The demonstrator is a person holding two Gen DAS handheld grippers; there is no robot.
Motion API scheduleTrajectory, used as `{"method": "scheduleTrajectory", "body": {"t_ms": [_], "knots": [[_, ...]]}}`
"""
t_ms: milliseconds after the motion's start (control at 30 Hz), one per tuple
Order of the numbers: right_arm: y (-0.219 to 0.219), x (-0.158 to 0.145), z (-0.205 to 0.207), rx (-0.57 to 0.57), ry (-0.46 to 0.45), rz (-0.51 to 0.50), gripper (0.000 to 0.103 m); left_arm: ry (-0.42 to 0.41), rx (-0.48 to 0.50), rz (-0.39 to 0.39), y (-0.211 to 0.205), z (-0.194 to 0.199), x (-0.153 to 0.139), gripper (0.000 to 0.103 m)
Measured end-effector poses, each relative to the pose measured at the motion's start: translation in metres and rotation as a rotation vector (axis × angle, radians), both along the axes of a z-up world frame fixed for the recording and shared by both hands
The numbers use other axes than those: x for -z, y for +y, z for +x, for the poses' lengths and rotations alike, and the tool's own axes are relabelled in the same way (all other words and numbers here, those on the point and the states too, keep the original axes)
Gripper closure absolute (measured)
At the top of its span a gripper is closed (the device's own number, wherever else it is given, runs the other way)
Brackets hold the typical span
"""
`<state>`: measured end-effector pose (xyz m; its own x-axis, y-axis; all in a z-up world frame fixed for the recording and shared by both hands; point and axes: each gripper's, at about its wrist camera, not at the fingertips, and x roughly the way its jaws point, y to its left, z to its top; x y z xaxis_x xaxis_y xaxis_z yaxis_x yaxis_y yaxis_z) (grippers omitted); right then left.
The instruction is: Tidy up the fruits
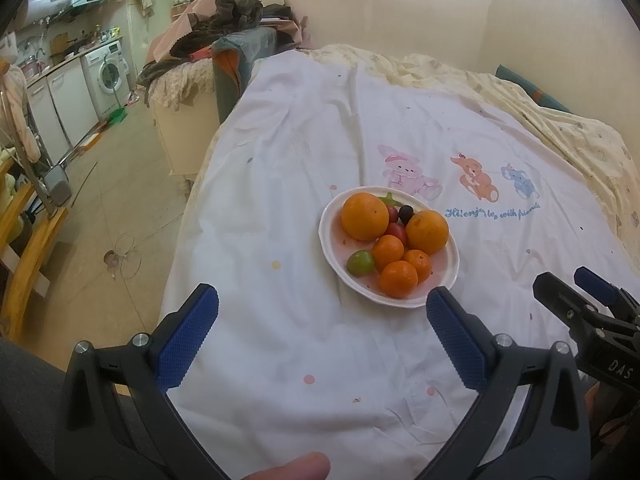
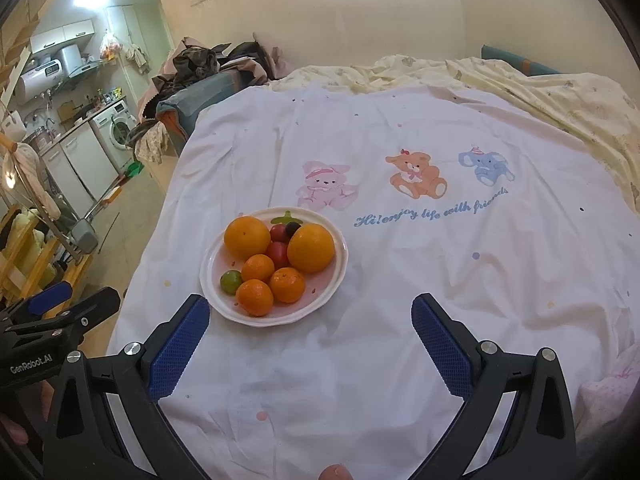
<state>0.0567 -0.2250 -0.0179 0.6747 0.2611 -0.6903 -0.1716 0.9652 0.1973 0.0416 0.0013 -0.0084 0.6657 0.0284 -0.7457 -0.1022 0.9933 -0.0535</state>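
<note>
A white plate (image 1: 332,236) (image 2: 340,264) sits on the white sheet. It holds two large oranges (image 1: 364,216) (image 2: 247,237), three small tangerines (image 1: 398,279) (image 2: 255,297), a green lime (image 1: 360,262) (image 2: 231,282), red plums (image 1: 396,232) (image 2: 277,253) and a dark grape (image 1: 406,212) (image 2: 292,229). My left gripper (image 1: 322,308) is open and empty, just in front of the plate. My right gripper (image 2: 310,316) is open and empty, in front and right of the plate. Each gripper shows at the edge of the other's view.
The white sheet (image 2: 440,280) with cartoon animals covers a bed, with a yellow blanket (image 2: 560,100) behind. The bed's left edge drops to the floor (image 1: 100,220). A clothes pile (image 1: 224,20) and kitchen units (image 1: 80,80) stand far left.
</note>
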Motion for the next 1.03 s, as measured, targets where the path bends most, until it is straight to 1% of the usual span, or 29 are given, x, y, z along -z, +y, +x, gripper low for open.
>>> {"method": "scheduleTrajectory", "body": {"t_ms": [1033], "knots": [[0.0022,0.0026,0.0001,-0.003,0.011,-0.009,0.0,0.01,-0.009,-0.001,0.0018,-0.0021,0.0027,0.0]]}}
